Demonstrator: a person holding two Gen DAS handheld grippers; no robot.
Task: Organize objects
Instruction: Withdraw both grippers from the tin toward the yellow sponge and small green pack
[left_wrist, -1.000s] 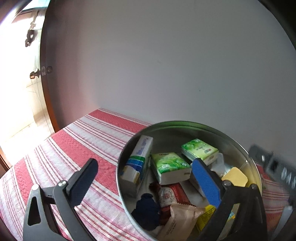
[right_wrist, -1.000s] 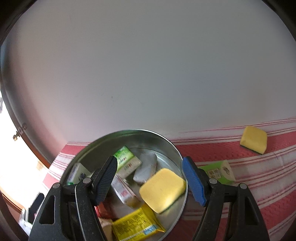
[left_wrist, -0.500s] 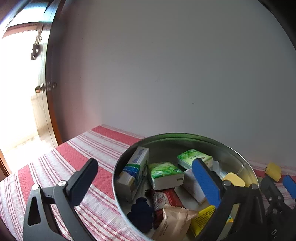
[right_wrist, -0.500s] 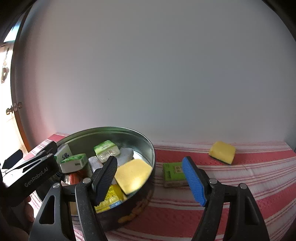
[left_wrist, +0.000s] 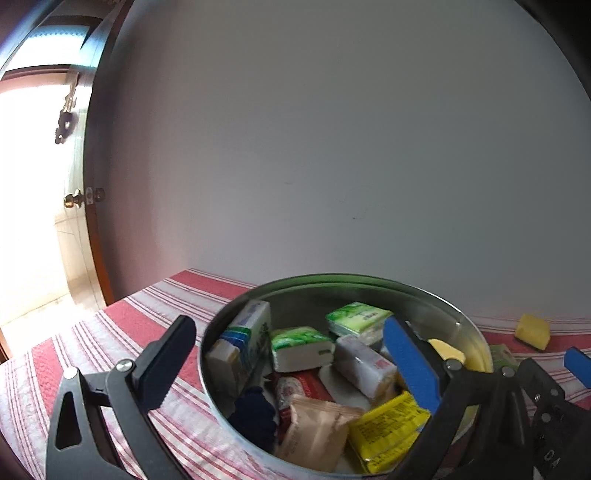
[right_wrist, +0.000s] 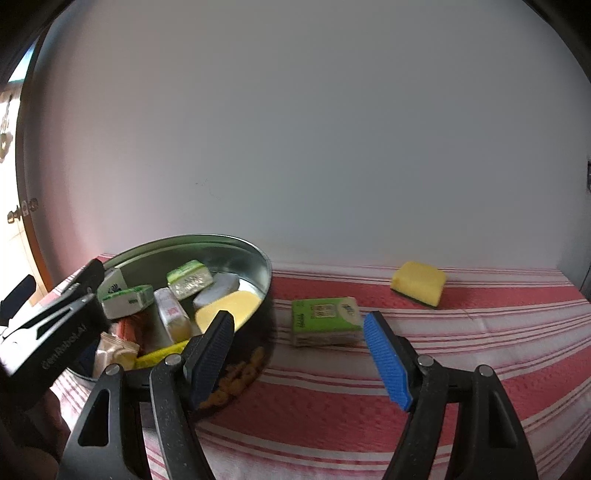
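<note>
A round metal tin (left_wrist: 476, 339) (right_wrist: 264, 273) on the red striped tablecloth holds several tissue packs, snack packets and a yellow sponge (right_wrist: 229, 308). A green tissue pack (right_wrist: 325, 321) lies on the cloth right of the tin. A second yellow sponge (right_wrist: 419, 282) (left_wrist: 532, 330) lies further right near the wall. My left gripper (left_wrist: 288, 365) is open and empty above the tin's near side. My right gripper (right_wrist: 301, 363) is open and empty, just in front of the green tissue pack.
A white wall rises close behind the table. A wooden door frame (left_wrist: 94, 236) and a bright doorway are at the far left. The tablecloth (right_wrist: 480, 369) stretches to the right of the tin.
The right gripper has pulled back from above the tin and swung right, low over the cloth before the green pack. The left gripper has drawn back slightly. Both stay open.
</note>
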